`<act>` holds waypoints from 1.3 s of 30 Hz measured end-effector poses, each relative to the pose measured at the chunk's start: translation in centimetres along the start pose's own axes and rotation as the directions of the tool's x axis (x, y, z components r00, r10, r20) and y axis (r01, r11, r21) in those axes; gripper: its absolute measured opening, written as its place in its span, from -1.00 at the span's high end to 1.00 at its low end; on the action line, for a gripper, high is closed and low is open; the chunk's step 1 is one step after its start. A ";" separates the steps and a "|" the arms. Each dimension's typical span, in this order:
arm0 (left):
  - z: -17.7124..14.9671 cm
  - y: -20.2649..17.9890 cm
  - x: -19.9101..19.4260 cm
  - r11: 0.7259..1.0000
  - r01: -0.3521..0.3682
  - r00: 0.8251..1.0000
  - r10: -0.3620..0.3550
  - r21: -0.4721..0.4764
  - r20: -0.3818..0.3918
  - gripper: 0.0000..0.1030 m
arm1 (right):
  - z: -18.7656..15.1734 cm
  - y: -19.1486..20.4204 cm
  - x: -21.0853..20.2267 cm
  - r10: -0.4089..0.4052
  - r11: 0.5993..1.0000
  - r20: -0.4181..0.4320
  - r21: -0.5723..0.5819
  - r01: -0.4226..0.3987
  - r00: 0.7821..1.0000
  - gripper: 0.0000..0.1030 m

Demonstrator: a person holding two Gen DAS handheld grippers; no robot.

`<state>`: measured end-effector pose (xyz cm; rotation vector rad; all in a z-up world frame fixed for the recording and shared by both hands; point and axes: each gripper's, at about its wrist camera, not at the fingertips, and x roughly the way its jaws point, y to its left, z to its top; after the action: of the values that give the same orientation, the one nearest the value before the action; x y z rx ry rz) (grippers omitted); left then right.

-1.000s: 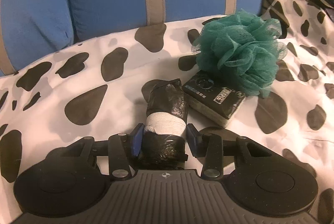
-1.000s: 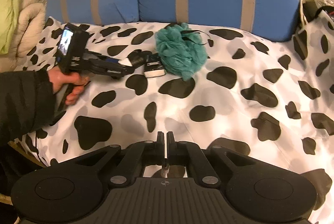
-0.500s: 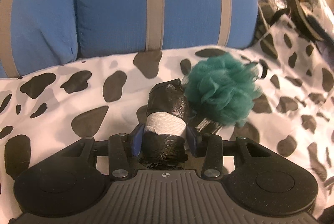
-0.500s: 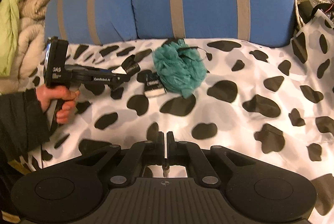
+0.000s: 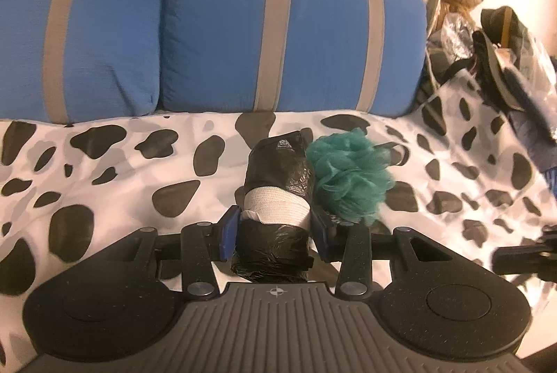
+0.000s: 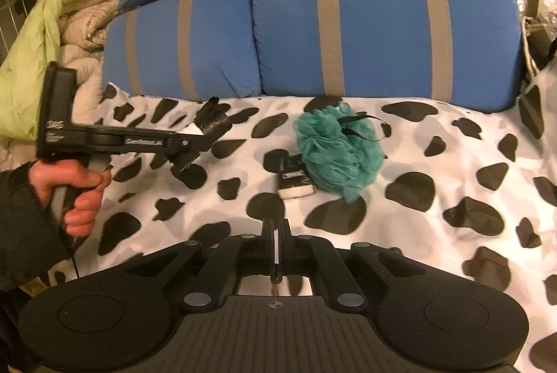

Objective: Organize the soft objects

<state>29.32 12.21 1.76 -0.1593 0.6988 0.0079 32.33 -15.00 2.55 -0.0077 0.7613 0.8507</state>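
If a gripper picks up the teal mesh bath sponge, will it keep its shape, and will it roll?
The teal mesh bath sponge looks airy, so probably light and squashy. Its ruffled netting likely resists rolling on the spotted sheet.

A roll of crinkled, glossy black plastic film (image 5: pixel 276 171), banded with matt white woven tape, is seen beside a teal pouf of ruffled nylon mesh (image 5: pixel 348 174). Under the pouf, smooth white cloth with black patches (image 5: pixel 115 185) is spread. Behind it, matt blue fabric cushions (image 5: pixel 292 35) are striped grey.
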 end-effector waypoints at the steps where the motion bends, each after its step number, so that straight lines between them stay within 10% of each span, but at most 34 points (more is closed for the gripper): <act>1: -0.1 -0.2 -0.7 1.000 0.001 1.000 -0.001 -0.003 0.003 0.18 | 0.0 0.0 -0.1 0.005 1.000 0.002 0.008 -0.005 1.000 0.92; 15: -3.1 -1.8 -5.6 1.000 0.011 1.000 -0.011 -0.002 -0.003 0.18 | -0.4 0.9 1.0 -0.043 0.997 -0.018 -0.059 0.041 0.999 0.88; 20: -3.9 -2.2 -7.2 1.000 0.019 1.000 -0.019 -0.015 -0.002 0.18 | -0.9 0.4 0.8 -0.122 0.985 -0.043 -0.125 0.116 0.992 0.05; 24: -4.8 -2.6 -8.2 0.999 0.027 0.999 -0.028 -0.031 -0.018 0.18 | -2.1 0.8 1.1 -0.137 0.968 -0.113 -0.225 0.109 0.984 -0.23; 39: -7.4 -4.2 -10.0 0.997 0.068 0.994 -0.070 -0.025 -0.080 0.18 | -4.2 -0.2 7.2 -0.162 0.972 -0.246 -0.207 0.111 0.956 -0.10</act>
<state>17.15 7.46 3.21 -0.2063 0.7736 -0.0572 32.99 -11.54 -4.99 -0.3473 0.9127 0.7955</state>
